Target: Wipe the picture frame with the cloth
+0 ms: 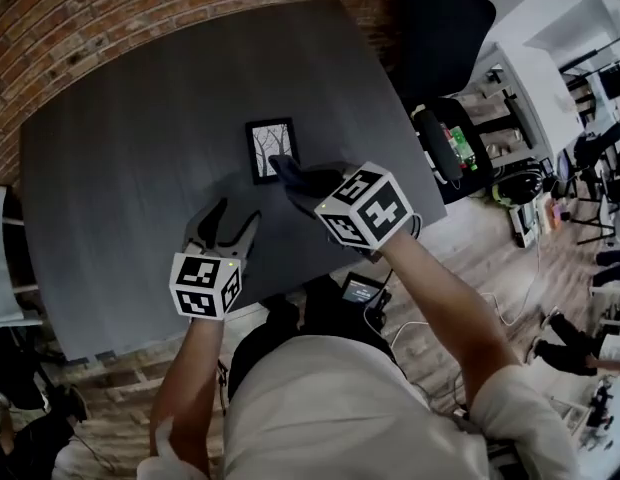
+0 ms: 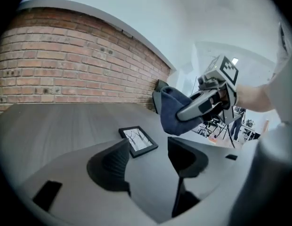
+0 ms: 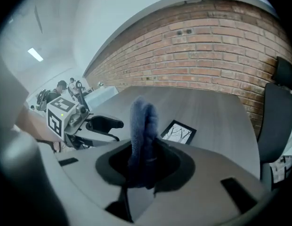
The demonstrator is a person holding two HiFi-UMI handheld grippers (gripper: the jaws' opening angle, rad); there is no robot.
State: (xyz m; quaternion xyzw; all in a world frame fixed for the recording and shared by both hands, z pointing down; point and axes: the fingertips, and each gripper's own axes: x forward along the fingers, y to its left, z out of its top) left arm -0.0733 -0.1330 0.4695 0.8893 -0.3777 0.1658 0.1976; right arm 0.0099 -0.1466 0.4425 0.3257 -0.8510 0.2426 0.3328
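A small black picture frame (image 1: 271, 149) with a tree print lies flat on the dark grey table (image 1: 120, 168); it also shows in the left gripper view (image 2: 139, 141) and the right gripper view (image 3: 178, 132). My right gripper (image 1: 300, 183) hovers just near of the frame, shut on a folded dark blue cloth (image 3: 143, 126) that sticks up between its jaws; the cloth (image 2: 173, 111) hangs above the table. My left gripper (image 1: 228, 220) is open and holds nothing, above the table's near part, left of the right one (image 2: 148, 161).
A brick wall (image 1: 110, 18) runs along the table's far side. A black office chair (image 1: 440, 28) stands at the right. Beyond the table's right edge are a cluttered floor, cables and equipment (image 1: 520, 198).
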